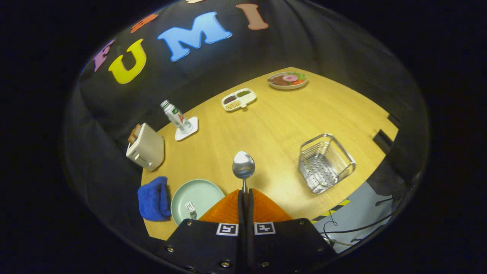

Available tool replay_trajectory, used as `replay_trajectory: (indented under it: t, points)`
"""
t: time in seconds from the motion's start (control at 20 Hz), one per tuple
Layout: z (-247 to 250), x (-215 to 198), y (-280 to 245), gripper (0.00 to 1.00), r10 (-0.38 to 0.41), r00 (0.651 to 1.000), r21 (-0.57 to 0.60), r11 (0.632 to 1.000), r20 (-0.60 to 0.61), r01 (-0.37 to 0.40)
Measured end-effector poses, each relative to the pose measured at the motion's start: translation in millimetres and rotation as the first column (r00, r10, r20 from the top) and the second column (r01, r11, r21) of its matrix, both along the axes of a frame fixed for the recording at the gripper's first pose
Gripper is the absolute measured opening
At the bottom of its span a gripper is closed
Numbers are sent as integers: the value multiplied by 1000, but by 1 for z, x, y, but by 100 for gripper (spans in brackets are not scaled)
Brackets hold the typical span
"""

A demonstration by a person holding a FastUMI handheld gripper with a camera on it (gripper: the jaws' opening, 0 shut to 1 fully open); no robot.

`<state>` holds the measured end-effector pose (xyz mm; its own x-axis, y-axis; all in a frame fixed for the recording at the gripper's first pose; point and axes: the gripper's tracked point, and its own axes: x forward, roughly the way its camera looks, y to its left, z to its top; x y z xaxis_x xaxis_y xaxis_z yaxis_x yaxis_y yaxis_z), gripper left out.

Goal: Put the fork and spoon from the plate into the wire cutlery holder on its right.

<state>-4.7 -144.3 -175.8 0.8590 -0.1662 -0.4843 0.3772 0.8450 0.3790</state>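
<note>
My gripper (245, 193) is shut on the spoon (243, 166), whose handle is pinched between the fingers while its bowl sticks out just ahead of them, high above the table. The pale green plate (198, 192) lies below and left of the fingers, with the fork (190, 209) resting on its near part, partly hidden by the gripper body. The wire cutlery holder (325, 163) stands on the table to the right of the fingers, with nothing inside that I can see.
A blue cloth (153, 198) lies left of the plate. A toaster (145, 147), a bottle on a coaster (178, 118), a divided snack tray (239, 99) and a plate of food (287, 80) stand farther off. The table edge and cables (354, 228) run at the right.
</note>
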Motion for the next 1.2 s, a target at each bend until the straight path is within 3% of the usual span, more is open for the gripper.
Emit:
replay_trajectory:
  t: [0.15, 0.3, 0.5, 0.7, 0.85, 0.9, 0.95, 1.2]
  points:
    - [13, -28, -36, 1, -116, 993, 5, 993, 23, 116]
    - [4, -46, -61, 1, -185, 982, 28, 982, -22, 186]
    - [-16, -52, -80, 1, -236, 967, 75, 967, -101, 244]
    - [-15, -48, -90, 2, -239, 963, 70, 966, -123, 249]
    - [0, -35, -97, 15, -230, 971, 79, 969, -72, 235]
    - [4, -37, -99, 40, -237, 969, 77, 967, -65, 241]
    - [6, -36, -101, 53, -244, 968, 69, 966, -63, 248]
    - [12, -33, -99, 57, -234, 971, 49, 971, -48, 236]
